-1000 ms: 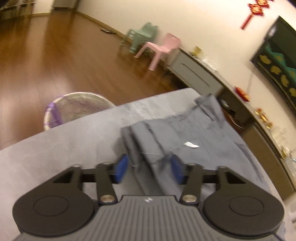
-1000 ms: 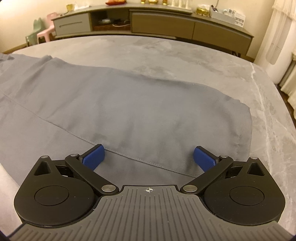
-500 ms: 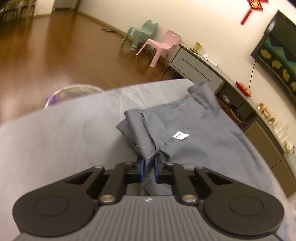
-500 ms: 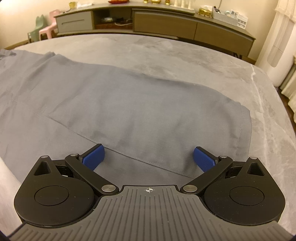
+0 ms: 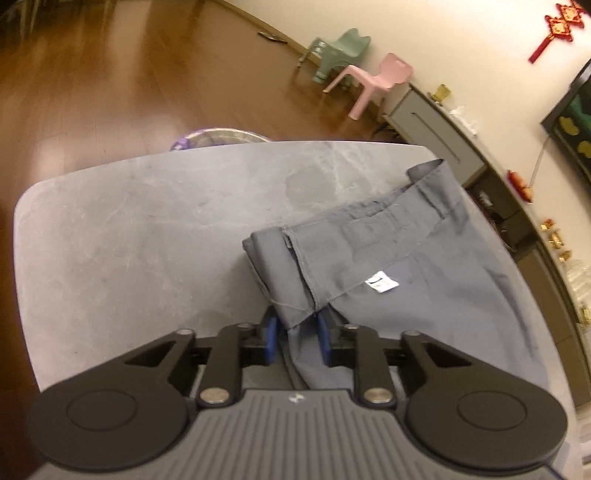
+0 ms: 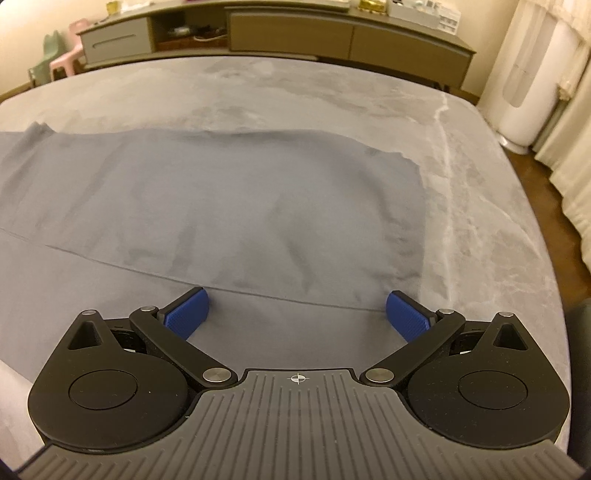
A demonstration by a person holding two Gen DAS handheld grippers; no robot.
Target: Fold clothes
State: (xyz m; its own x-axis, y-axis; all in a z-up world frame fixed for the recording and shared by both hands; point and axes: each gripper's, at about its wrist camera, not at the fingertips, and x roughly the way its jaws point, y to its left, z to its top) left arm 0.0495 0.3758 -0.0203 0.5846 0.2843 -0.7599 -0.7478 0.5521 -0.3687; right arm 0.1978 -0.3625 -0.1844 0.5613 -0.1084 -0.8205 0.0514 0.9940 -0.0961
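Left wrist view: left tongs [image 5: 295, 341] point down at the near corner of the grey trousers [image 5: 399, 266] on the grey marble-look worktop [image 5: 147, 240].
Left tongs state: narrow gap and opening; a bunched fold of the waistband end sits between the blue pads [image 5: 270, 338], and the pads do not visibly press on it.
Trousers, left end: waistband edge runs from just ahead of the tongs away to the upper right, ending in a raised flap near the far worktop edge; a white label [image 5: 382, 284] lies just right of the tongs.
Open room, left: bare worktop spreads wide to the left of and beyond the tongs, out to a rounded corner.
Beyond that edge: a purple-rimmed basket [image 5: 218, 134] partly hidden behind the worktop, wooden floor, a pink chair [image 5: 376, 79] and a green chair [image 5: 340, 48].
Right wrist view: right tongs [image 6: 297, 314] stand wide apart over the trouser leg, nothing gripped.
Trousers, right end: the leg lies flat with slight rumpling; its hem edge runs straight away just beyond the right pad; a seam crosses just ahead of both pads.
Open room, right: a bare strip of worktop lies right of the hem to the curved worktop edge, and a broad bare stretch lies ahead up to a low sideboard [image 6: 332, 33].
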